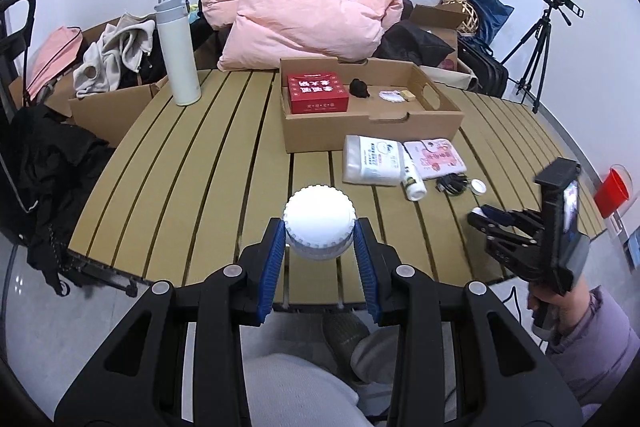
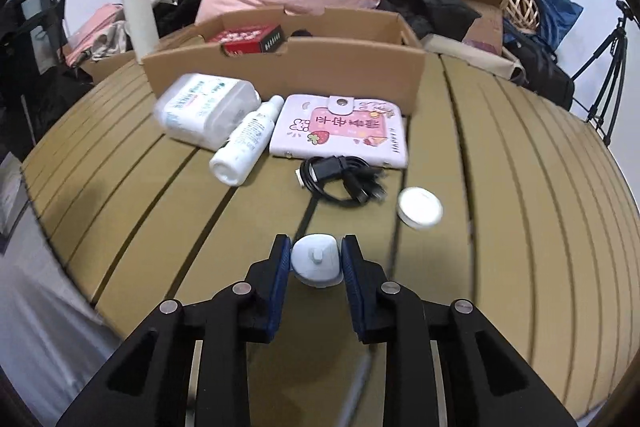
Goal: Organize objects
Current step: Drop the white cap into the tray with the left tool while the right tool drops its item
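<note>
Left gripper (image 1: pixel 319 241) clamping ribbed white jar (image 1: pixel 319 223), blue pads touching both sides, above slatted table (image 1: pixel 192 155) near edge | right gripper (image 2: pixel 316 261) pinching small white plug-like piece (image 2: pixel 317 259) | "HAPPY" showing on pink wallet (image 2: pixel 340 131) at 12 o'clock | cardboard tray (image 2: pixel 320 67) sitting beyond.

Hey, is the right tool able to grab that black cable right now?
Probably not yet. The right tool is already shut on a small white plug. The cable lies uncovered on the table just ahead, so the way is free once the plug is released.
</note>
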The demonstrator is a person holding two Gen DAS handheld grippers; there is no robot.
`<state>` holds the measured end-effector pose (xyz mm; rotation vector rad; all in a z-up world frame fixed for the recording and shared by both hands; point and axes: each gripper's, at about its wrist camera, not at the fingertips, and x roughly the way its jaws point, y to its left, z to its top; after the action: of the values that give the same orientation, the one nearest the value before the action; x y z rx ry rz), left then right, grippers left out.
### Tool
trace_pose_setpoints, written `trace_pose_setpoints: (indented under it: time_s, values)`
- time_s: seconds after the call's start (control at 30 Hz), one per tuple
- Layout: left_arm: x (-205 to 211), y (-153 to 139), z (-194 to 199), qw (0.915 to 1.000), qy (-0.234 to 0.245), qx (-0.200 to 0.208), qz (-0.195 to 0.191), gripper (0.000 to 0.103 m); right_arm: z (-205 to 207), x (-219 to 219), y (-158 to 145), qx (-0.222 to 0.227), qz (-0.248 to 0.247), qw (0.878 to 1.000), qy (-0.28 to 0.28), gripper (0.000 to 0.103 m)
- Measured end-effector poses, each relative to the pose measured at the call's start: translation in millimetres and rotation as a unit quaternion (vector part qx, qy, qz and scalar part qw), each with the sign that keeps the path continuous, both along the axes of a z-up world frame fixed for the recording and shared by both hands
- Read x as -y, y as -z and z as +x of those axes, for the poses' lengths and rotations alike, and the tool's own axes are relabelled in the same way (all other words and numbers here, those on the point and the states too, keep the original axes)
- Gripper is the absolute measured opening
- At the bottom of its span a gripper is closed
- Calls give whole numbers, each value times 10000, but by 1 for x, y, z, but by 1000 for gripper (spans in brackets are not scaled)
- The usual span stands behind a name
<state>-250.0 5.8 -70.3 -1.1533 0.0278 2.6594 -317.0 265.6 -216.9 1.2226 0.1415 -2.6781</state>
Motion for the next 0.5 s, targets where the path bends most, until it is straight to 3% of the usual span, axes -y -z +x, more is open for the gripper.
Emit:
trace_pose_setpoints:
  time_s: [0.13,0.27,0.43,0.5]
  values:
    - [1,-14,13,9999,126,-63,37,32,37,-16,-29,-84,-186,9998,-70,29]
    - [-2,-46,2,9982,533,-211,181,32,62,-44,-78,-46,-979,9950,-187,29]
    - [-19,-91,-69,9934,1005,-250,493,32,46,-68,-174,-676,-1225,9894,-401,29]
    - [-39,-93,-110,9924,1163,-238,338,32,14,-69,-201,-888,-1038,9900,-352,29]
